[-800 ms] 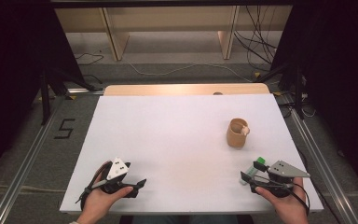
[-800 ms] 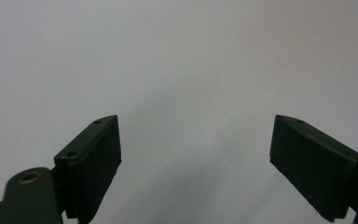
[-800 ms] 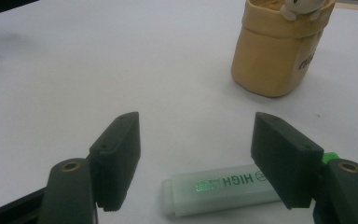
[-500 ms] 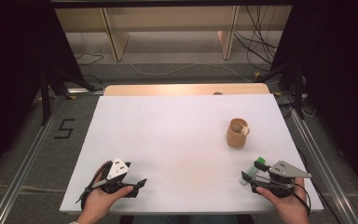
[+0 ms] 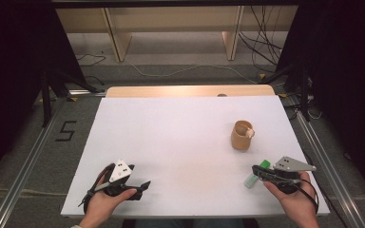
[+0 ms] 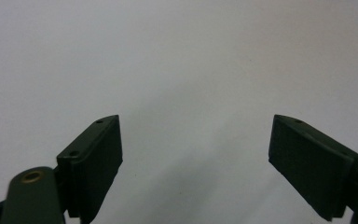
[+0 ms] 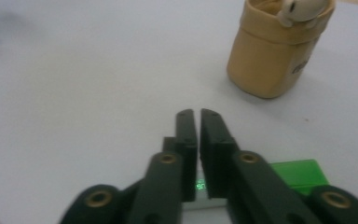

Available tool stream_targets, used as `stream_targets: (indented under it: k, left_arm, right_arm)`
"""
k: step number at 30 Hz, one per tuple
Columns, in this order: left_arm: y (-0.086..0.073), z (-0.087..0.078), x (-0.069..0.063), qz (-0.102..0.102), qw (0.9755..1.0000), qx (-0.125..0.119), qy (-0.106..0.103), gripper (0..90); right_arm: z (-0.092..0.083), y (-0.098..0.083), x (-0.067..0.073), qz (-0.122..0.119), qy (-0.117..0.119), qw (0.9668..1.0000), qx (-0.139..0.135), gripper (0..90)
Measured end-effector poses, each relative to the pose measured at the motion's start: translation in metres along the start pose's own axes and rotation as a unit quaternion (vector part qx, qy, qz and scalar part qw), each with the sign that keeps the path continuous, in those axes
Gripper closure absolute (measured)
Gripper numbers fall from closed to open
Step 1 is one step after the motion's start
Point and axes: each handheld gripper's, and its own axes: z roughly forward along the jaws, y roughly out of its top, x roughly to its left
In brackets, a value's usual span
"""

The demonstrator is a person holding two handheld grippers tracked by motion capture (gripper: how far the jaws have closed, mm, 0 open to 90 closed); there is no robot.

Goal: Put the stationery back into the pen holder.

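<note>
Under right tongs (image 7: 197, 121), green-capped tube (image 7: 298, 175) mostly hidden

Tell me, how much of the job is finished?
Not much looks done. The tan cup holds one small white thing. In hand: the right gripper, jaws shut, sits over a green-capped tube lying on the table; a grip on it isn't clear. Left to do: probably lifting the tube, maybe toward the cup. The left gripper is open, holding nothing.
</note>
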Motion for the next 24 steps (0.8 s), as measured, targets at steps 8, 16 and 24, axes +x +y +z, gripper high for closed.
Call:
stream_targets:
  k: [8,16,24]
  left_arm:
    - [0.000,0.001,0.000,0.003,1.0000,0.002,-0.002,17.7]
    - [0.000,0.003,0.000,0.002,1.0000,0.002,-0.002,18.2]
    - [0.001,0.002,0.000,0.007,1.0000,0.005,-0.001,18.2]
  right_arm:
    - [0.019,0.006,0.007,0.011,0.025,0.9966,0.079,90.0]
    - [0.039,0.011,0.010,0.010,0.028,0.9923,0.120,90.0]
    - [0.043,0.012,0.008,0.011,0.022,0.9902,0.138,90.0]
